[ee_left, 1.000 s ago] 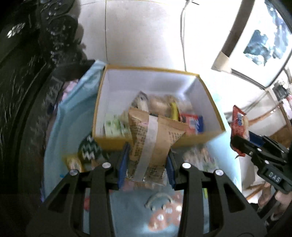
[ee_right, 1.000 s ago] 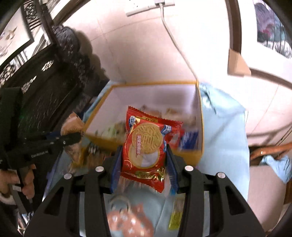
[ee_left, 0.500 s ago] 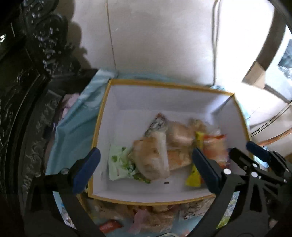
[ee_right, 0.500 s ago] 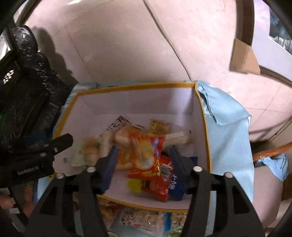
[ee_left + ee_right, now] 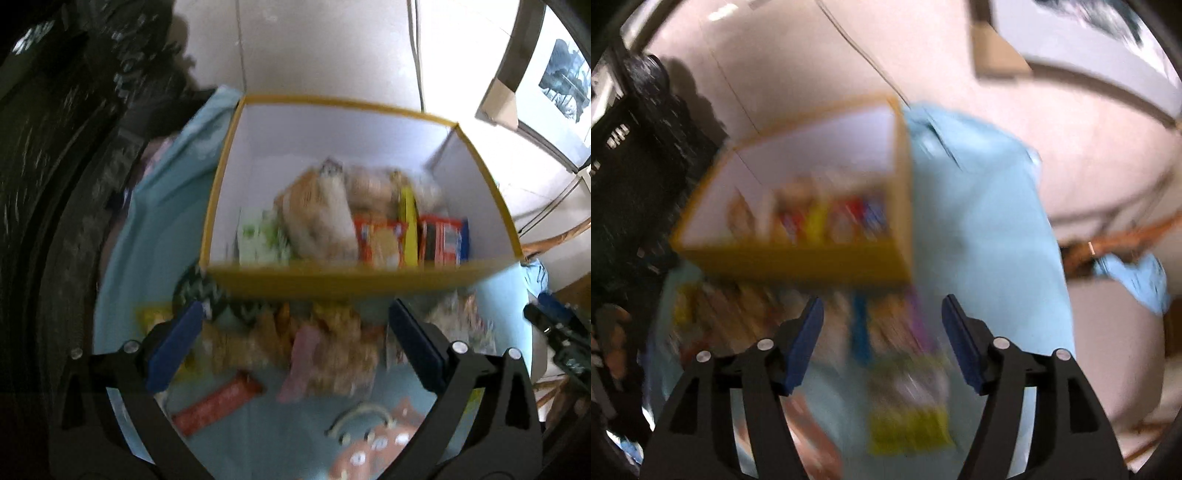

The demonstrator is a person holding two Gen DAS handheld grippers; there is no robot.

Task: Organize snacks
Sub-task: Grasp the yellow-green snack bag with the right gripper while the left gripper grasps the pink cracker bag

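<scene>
A yellow box [image 5: 354, 282] with white inner walls stands on the light blue cloth [image 5: 155, 206] and holds several snack packets, among them a tan wrapped pack [image 5: 321, 218] and a red biscuit pack [image 5: 380, 240]. My left gripper [image 5: 295, 332] is open wide, nothing in it, over loose snacks [image 5: 325, 350] in front of the box. A red bar [image 5: 218, 402] lies near its left finger. In the blurred right wrist view the box [image 5: 798, 262] sits ahead to the left. My right gripper [image 5: 882, 332] holds nothing, its jaws opening, above more blurred packets [image 5: 905, 417].
Dark carved furniture [image 5: 55, 166] stands along the left. A tiled wall [image 5: 332, 48] with a cable rises behind the box. The cloth [image 5: 982, 221] stretches to the right of the box. The other gripper [image 5: 557, 332] shows at the right edge of the left wrist view.
Both grippers let go of their packets into the box, the tan pack from the left, the red biscuit pack from the right. Both then pulled back and down toward the loose snacks in front.
</scene>
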